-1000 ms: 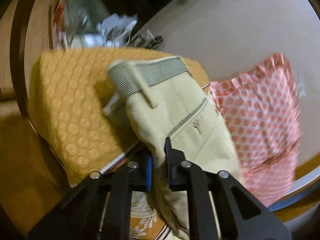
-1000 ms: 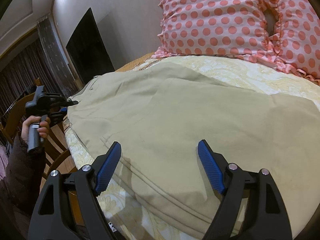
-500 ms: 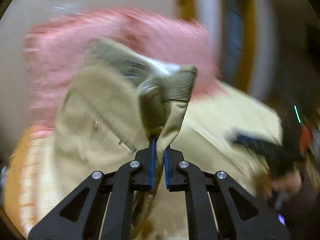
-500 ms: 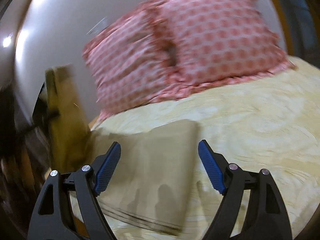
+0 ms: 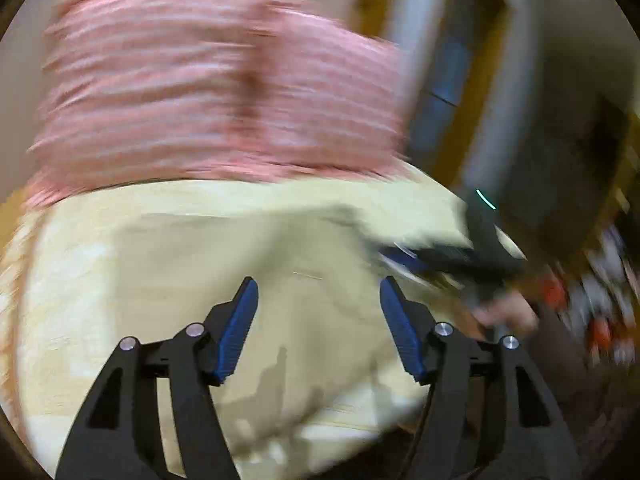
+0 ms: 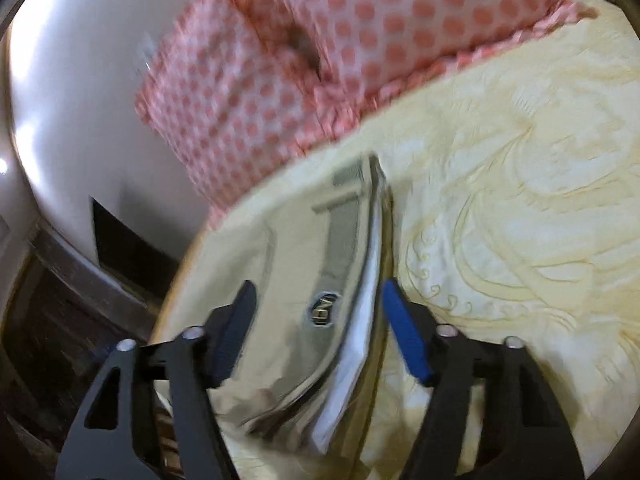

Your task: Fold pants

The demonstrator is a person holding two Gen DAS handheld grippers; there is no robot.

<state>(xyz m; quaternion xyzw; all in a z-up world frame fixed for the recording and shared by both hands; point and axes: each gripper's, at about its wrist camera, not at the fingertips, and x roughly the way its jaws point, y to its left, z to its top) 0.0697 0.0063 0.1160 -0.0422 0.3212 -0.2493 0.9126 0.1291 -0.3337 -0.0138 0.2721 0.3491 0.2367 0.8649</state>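
Pants (image 6: 320, 280) lie folded on cream bedspread (image 6: 520, 220) near pink dotted pillows (image 6: 320, 60) (blurry); left gripper (image 5: 319, 300) and right gripper (image 6: 319, 304) both gape wide, holding nothing.

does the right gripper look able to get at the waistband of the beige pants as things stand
Probably yes. The right gripper is open, and the grey elastic waistband of the beige pants lies on the cream bedspread straight ahead between its fingers, with nothing covering it.

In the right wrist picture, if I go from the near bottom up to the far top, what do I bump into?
Right gripper → pants → bedspread → pillows
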